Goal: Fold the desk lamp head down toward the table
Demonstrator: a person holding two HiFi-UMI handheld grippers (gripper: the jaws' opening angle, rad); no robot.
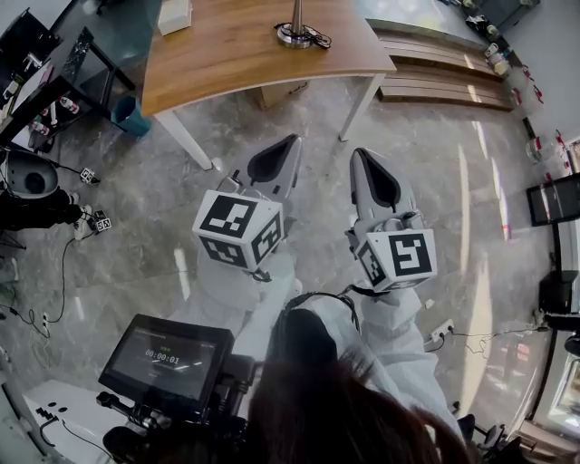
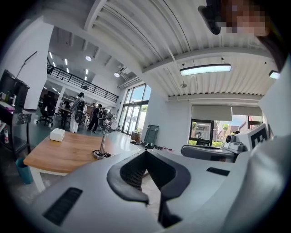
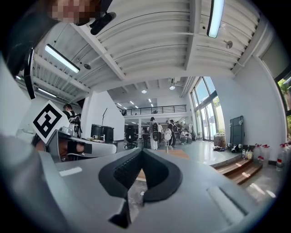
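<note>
Both grippers are pointing level toward the wooden table (image 1: 227,59), each with its jaws pressed together on nothing. The left gripper (image 1: 290,141) and the right gripper (image 1: 361,156) are hovering side by side over the grey marbled floor (image 1: 435,199), well short of the table's near edge. The desk lamp (image 1: 296,33) is standing on the tabletop near its far side, showing only its round base, stem and coiled cable. A white box (image 1: 174,14) is sitting at the table's far left, and a blue bin (image 1: 132,116) is standing on the floor by the left leg.
</note>
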